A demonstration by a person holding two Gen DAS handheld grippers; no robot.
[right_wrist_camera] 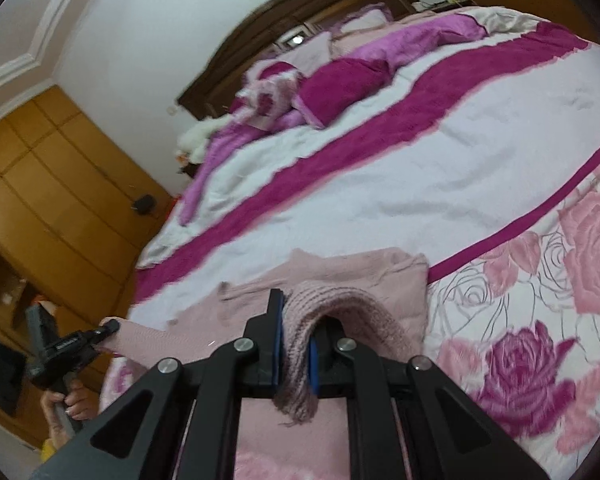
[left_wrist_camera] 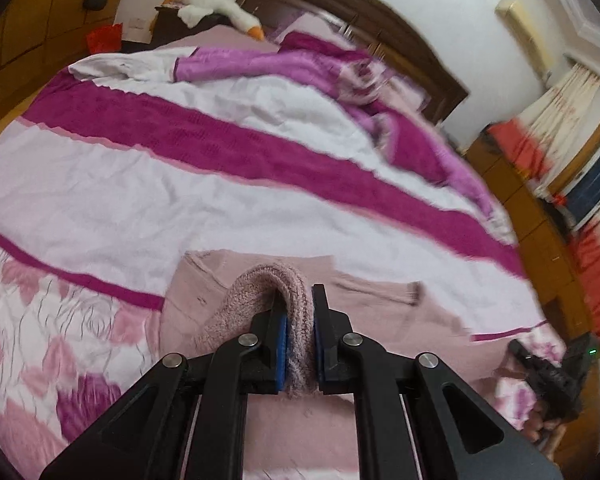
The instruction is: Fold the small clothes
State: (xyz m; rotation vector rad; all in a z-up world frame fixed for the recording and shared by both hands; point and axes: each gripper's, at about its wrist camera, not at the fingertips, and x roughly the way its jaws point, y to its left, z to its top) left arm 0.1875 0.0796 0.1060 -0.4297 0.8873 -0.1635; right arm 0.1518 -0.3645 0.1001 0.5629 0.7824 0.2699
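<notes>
Left claw [left_wrist_camera: 299,320] clamped tight on the pink knit sweater's [left_wrist_camera: 260,296] ribbed edge, right claw [right_wrist_camera: 298,332] pinching another ribbed edge of it, sweater spread flat on the bed's [left_wrist_camera: 148,184] white and magenta cover, plush goose [left_wrist_camera: 216,4] by the headboard

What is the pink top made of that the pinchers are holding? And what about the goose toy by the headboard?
The pink sweater looks like knitted yarn, maybe wool or acrylic: chunky ribbed loops show where the left gripper and the right gripper pinch its edge, and it looks soft and matte. The goose toy looks like white plush fabric with an orange beak; it is too blurred to say more.
</notes>
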